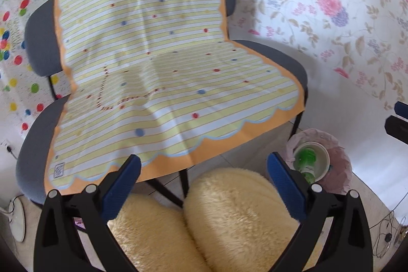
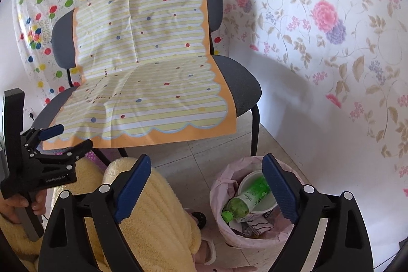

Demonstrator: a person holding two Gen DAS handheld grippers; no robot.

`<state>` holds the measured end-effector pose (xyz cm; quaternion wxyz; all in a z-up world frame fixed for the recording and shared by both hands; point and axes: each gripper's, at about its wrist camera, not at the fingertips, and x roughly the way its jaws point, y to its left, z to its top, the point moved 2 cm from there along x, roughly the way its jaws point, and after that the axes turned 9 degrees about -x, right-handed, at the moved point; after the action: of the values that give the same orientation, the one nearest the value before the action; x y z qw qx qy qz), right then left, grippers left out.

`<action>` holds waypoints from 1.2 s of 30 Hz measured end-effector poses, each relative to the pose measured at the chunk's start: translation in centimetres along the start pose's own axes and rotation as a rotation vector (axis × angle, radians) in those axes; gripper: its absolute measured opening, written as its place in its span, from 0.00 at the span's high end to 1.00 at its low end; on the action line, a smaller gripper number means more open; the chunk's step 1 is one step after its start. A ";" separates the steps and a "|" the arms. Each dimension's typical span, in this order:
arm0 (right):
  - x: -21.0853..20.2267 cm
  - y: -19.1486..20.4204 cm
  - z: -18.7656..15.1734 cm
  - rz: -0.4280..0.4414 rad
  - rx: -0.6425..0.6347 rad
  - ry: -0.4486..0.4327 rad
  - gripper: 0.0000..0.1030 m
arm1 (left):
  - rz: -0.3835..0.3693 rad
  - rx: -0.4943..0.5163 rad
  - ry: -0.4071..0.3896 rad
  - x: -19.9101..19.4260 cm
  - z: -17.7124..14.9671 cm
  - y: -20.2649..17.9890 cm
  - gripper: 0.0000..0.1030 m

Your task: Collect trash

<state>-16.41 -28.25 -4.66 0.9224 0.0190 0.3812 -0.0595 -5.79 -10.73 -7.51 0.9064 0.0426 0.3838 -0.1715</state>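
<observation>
Your right gripper and left gripper both hold their fingers wide, empty. Only the right view shows wrappers under the green bottle in the bin.

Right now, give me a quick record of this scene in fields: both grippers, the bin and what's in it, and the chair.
left gripper: open, holding nothing
right gripper: open, holding nothing, above the bin
trash bin: on floor right of chair, pink liner
bin contents: green bottle, white cup, wrappers
chair: grey, draped with striped dotted cloth; no trash visible on it
</observation>
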 end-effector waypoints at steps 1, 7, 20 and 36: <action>0.0 0.2 -0.1 -0.002 -0.006 0.003 0.14 | 0.004 -0.005 0.001 0.0 0.0 0.4 0.07; 1.3 0.6 -0.7 0.009 -0.013 0.042 0.14 | 0.007 -0.012 0.015 0.2 -0.3 0.9 0.07; 2.1 0.4 -1.0 0.012 -0.008 0.064 0.14 | -0.001 -0.006 0.003 -0.3 -0.2 0.3 0.07; 2.2 0.1 -1.3 0.013 0.001 0.067 0.14 | -0.012 0.003 -0.001 -0.6 -0.3 0.0 0.07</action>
<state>-15.82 -28.25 -7.15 0.9095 0.0240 0.4117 -0.0533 -6.37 -10.50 -7.28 0.9054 0.0415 0.3835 -0.1773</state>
